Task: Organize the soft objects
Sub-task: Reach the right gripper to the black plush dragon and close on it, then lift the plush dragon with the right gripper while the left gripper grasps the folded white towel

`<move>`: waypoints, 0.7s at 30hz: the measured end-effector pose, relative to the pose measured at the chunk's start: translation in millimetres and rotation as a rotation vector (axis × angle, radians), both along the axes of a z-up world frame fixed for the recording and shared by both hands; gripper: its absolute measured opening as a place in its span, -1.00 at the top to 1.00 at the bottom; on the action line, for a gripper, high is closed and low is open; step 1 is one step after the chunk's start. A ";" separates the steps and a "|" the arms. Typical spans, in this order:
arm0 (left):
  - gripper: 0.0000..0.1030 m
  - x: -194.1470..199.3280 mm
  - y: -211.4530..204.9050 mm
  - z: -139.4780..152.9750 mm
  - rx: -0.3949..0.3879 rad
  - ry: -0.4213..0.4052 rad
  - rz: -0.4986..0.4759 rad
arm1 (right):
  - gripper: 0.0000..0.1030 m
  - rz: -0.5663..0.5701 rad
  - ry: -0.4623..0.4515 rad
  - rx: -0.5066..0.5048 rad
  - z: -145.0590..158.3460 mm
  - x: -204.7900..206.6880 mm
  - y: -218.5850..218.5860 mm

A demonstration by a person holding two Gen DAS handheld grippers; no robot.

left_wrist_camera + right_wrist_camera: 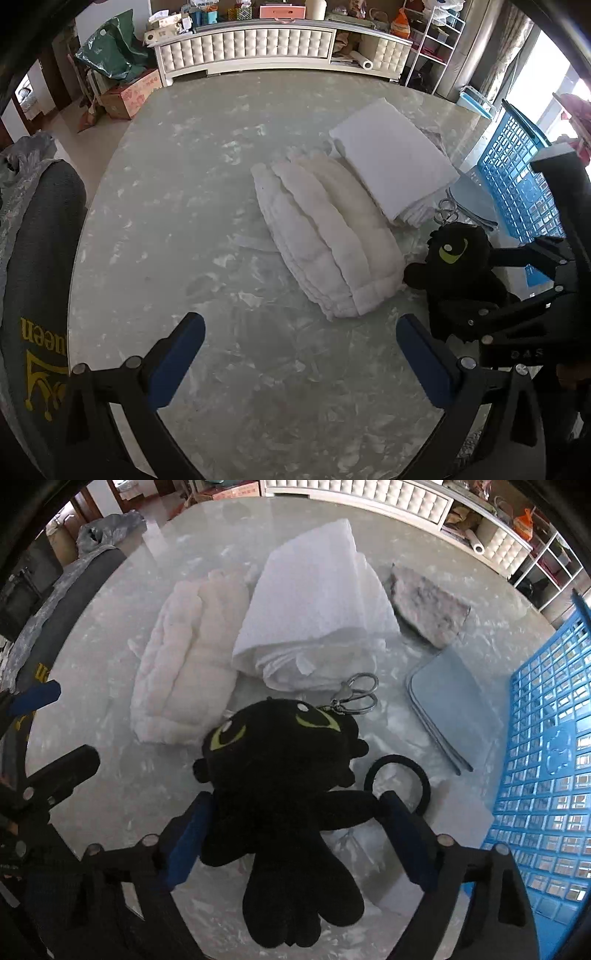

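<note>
- Right gripper [295,834]: fingers clenched on the black plush toy [284,775], held at the waist above the desk [110,775].
- Left gripper [301,350]: fingers released, holding nothing.
- Cream folded quilt [184,664] at 11 o'clock of the toy; white folded cloth [317,602] at 12.
- Blue basket [546,760] at 3 o'clock.
- Black hair tie [424,775] beside the toy.

My left tool [300,360] is matte black, its two angular fingers faced with dark blue pads [176,362]. Round silver screws dot the linkage joints. My right tool [295,843] is built the same way: black bars, blue pads [186,843], silver pivots. From the left wrist view its black frame bears faint grey lettering.
</note>
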State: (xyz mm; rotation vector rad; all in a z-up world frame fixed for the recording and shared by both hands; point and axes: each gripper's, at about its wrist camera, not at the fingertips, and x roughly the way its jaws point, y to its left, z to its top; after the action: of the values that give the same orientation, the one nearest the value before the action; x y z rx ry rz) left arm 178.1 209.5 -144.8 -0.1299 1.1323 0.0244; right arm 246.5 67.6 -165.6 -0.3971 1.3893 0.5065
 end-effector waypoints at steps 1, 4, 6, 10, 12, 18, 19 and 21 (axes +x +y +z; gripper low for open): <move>-1.00 0.2 0.6 -0.5 -0.002 0.002 -0.002 | -0.56 -0.001 0.009 -0.002 2.5 2.6 -4.3; -1.00 1.7 0.9 -3.8 -0.002 0.005 0.001 | -0.49 0.009 -0.002 -0.020 11.7 6.8 -13.2; -1.00 2.5 2.3 -5.9 -0.008 0.003 0.005 | -0.40 0.008 -0.014 -0.023 21.7 10.6 -20.2; -1.00 2.8 2.9 -9.1 -0.006 0.011 0.006 | -0.23 -0.002 -0.014 0.009 39.4 15.2 -38.3; -1.00 4.1 1.4 -10.4 0.006 0.018 0.001 | -0.13 -0.013 -0.008 0.028 46.2 23.8 -49.4; -1.00 4.1 -8.6 -5.0 0.047 0.015 -0.011 | 0.27 -0.021 0.019 0.087 71.8 33.0 -74.4; -1.00 4.4 -10.7 -3.3 0.054 0.014 -0.016 | 0.28 -0.025 0.035 0.104 78.1 35.6 -81.3; -1.00 4.7 -14.2 -0.7 0.072 0.017 -0.025 | 0.29 -0.031 0.045 0.123 83.6 34.4 -90.8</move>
State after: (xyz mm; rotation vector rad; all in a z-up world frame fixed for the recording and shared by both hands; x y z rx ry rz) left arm 182.8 195.3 -145.5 -0.0516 1.1486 0.0445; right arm 280.9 -23.2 -81.9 -0.2658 1.3973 0.5751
